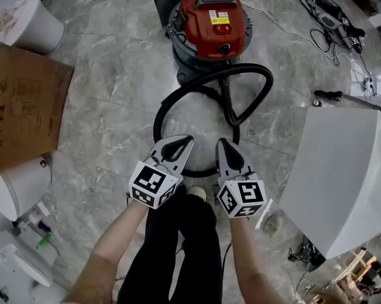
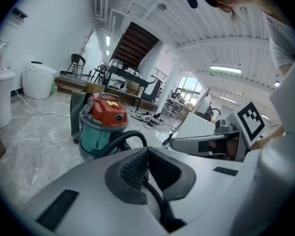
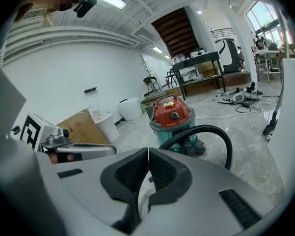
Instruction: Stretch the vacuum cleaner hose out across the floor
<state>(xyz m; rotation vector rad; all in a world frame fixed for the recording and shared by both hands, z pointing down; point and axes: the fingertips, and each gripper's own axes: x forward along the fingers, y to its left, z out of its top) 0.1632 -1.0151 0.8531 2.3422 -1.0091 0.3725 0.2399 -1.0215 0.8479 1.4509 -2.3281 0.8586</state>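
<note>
Left claw (image 2: 147, 149) and right claw (image 3: 148, 150) are both pressed shut with nothing gripped. Each is a smooth grey shell whose dark, ribbed pads meet tip to tip. In the head view they sit side by side over the near arc of the hose (image 1: 162, 109), a black corrugated tube lying in a loose ring on the floor. It curls back to the vacuum cleaner (image 1: 212, 18), a squat drum with a glossy red lid and teal body.

The floor (image 1: 108, 87) is polished, grey, marble-patterned tile. A flat cardboard box (image 1: 22, 103) and a round white bin (image 1: 32, 21) stand to the left, and a white boxy unit (image 1: 342, 170) to the right. Tangled cables (image 1: 333, 27) lie beyond. A dark staircase (image 2: 135, 41) rises under a white ribbed ceiling.
</note>
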